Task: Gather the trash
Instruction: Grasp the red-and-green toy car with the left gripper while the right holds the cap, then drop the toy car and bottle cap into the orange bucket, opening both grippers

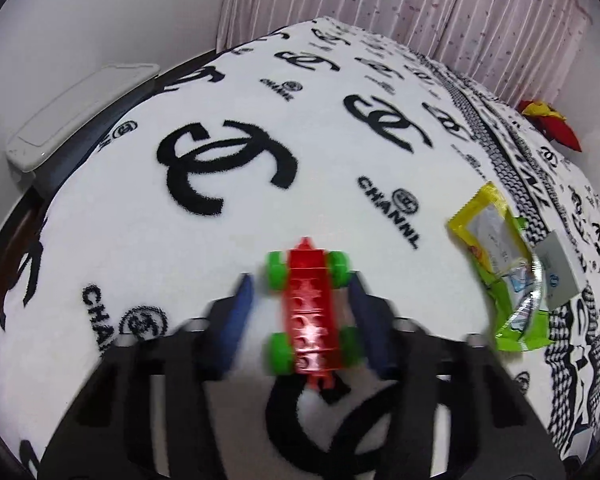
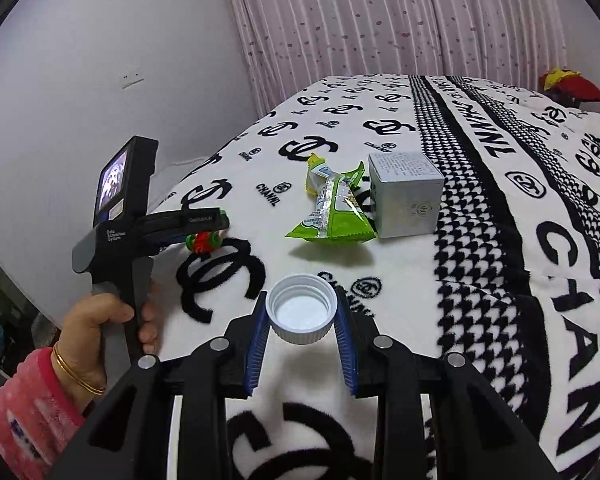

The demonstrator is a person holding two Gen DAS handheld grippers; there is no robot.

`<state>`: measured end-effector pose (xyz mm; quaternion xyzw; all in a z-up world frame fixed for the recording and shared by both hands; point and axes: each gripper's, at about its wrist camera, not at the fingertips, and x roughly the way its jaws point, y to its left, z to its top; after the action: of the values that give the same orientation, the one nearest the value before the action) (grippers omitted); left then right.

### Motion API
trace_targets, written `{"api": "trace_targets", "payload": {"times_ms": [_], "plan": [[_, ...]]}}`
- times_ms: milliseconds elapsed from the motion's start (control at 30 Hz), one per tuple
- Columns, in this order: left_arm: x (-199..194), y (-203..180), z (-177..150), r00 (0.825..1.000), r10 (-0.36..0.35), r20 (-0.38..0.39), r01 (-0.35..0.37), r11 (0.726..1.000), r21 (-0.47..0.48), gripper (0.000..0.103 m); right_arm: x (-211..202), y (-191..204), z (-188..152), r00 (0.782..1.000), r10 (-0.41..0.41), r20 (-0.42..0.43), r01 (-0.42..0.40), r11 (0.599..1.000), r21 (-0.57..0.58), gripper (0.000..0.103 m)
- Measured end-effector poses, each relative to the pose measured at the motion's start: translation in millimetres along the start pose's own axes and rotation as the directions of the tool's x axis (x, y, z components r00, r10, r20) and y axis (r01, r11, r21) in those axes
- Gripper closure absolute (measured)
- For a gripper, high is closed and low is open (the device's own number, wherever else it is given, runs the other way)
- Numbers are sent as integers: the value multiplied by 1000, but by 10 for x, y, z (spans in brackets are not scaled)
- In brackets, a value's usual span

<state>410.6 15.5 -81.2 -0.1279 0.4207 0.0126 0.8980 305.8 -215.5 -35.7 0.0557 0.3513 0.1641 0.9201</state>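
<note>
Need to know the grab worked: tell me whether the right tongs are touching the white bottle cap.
Touching. The right wrist view shows both blue pads of the right tongs pressed against the white bottle cap's sides.

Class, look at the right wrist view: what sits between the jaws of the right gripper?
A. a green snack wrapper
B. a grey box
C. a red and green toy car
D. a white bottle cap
D: the white bottle cap sits clamped between the blue pads of the right gripper, open side up.
</note>
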Motion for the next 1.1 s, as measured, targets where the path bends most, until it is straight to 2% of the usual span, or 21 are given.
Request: {"api": "trace_targets", "payload": {"times_ms": [133,233,367,467,667,833,967,1100], "plan": [[-195,-16,-36,999,-23,24,23,1000,19,65,-90,6,-33,1000,9,11,-9,1000,8,72],[-458,-47,-141,998,-47,52,43,997,67,65,-216,31,-80,1000,12,22,-13,1000,6,72],[-922,-67,-409,992,-91,87,79,988,134,66,-423,82,-180,999,13,33,-12,1000,-8,72],[-1308,-46,-676,985,-151,88,133,975,177,65,-639,136,-319,999,14,37,-13,1000,-18,72],[-2039,-1,-1419,969,-241,53,216,932,291,65,-1052,270,-714,999,27,39,-26,999,-28,72],[-2436,63,-2100,963,-266,32,235,896,376,65,-1367,454,-1220,999,48,26,-47,998,-50,72],[-2511,128,-2669,961,-273,-39,265,874,407,65,-1499,561,-1702,998,56,-18,-57,996,-66,72],[-2402,201,-3119,958,-262,-119,288,869,402,65,-1497,634,-2169,995,51,-91,-58,995,-78,72]]}}
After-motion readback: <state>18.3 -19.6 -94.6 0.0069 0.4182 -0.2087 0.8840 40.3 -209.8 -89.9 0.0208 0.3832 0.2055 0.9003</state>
